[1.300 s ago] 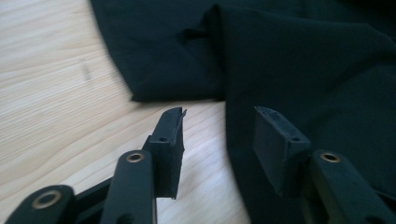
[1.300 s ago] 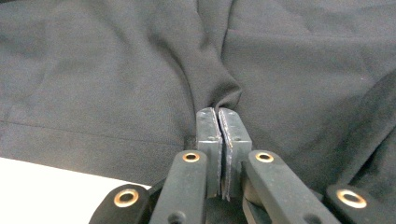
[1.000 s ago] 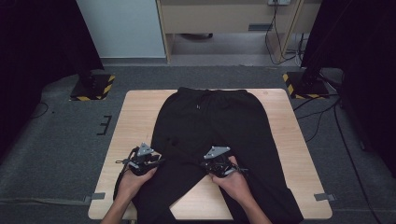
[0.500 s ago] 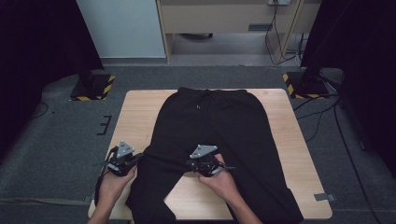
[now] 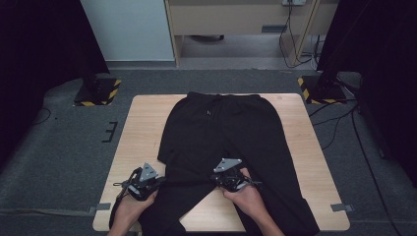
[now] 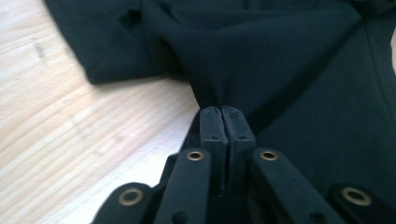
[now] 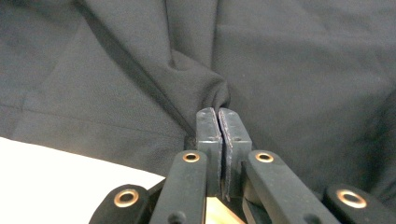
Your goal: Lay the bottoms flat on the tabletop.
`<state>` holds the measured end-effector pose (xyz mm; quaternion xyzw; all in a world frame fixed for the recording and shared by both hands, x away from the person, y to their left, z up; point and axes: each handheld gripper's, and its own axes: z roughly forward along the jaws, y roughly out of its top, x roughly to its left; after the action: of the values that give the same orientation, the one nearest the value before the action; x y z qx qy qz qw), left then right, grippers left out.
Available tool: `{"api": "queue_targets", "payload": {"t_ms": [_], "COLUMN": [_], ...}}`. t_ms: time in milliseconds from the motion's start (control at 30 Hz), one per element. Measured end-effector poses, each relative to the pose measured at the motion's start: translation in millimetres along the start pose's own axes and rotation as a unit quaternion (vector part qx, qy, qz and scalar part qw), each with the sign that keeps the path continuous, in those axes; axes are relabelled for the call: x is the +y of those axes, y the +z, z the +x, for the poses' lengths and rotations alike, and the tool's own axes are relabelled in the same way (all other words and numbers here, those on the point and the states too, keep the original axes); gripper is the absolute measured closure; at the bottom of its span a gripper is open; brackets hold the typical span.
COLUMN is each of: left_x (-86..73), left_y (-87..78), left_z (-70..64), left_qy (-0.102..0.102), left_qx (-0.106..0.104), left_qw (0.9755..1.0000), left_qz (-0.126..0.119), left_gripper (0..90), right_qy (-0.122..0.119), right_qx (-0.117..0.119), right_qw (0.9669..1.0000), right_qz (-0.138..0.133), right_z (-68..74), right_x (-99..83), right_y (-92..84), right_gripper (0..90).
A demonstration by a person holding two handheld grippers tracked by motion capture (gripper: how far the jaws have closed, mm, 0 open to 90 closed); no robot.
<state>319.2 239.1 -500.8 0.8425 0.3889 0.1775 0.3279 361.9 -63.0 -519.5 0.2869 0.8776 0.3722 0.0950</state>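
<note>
Black trousers [image 5: 223,142] lie flat on wooden tabletop [image 5: 142,123], waistband at far edge. Left claw [image 6: 222,112] pinched shut on fabric of left leg; right claw [image 7: 217,114] likewise clamped on fabric near the crotch.

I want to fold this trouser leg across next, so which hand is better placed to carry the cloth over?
Left, probably. The left gripper is shut on the outer edge of the black cloth trousers, beside bare light wooden table, so it could swing inward. The right gripper pinches cloth at the inner side.
</note>
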Motion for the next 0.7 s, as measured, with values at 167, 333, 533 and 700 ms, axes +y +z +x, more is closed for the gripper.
{"api": "queue_targets", "payload": {"t_ms": [167, 333, 533, 700], "left_x": [6.0, 17.4, 26.5, 18.8], "left_y": [-8.7, -10.1, 12.0, 27.8], "left_z": [7.6, 25.1, 39.3, 29.5], "left_qy": [-0.004, -0.014, -0.037, -0.041], "left_qx": [0.020, 0.047, 0.031, -0.005], "left_qw": [0.9994, 0.9982, 0.9984, 0.9990], "left_qz": [-0.027, -0.034, -0.028, -0.017], "left_gripper": [74.3, 73.4, 70.0, 67.9], "right_qy": [0.006, 0.008, 0.009, 0.006], "right_qx": [0.002, 0.006, 0.008, 0.009], "right_qw": [1.0000, 0.9999, 0.9999, 0.9999], "right_qz": [0.000, -0.004, -0.005, -0.008], "right_z": [-4.3, -5.2, -5.6, -4.3], "right_x": [-11.3, -12.5, -11.4, -7.4], "right_y": [-5.2, -5.5, -4.6, -4.9], "right_gripper": [88.4, 88.4, 88.4, 88.3]}}
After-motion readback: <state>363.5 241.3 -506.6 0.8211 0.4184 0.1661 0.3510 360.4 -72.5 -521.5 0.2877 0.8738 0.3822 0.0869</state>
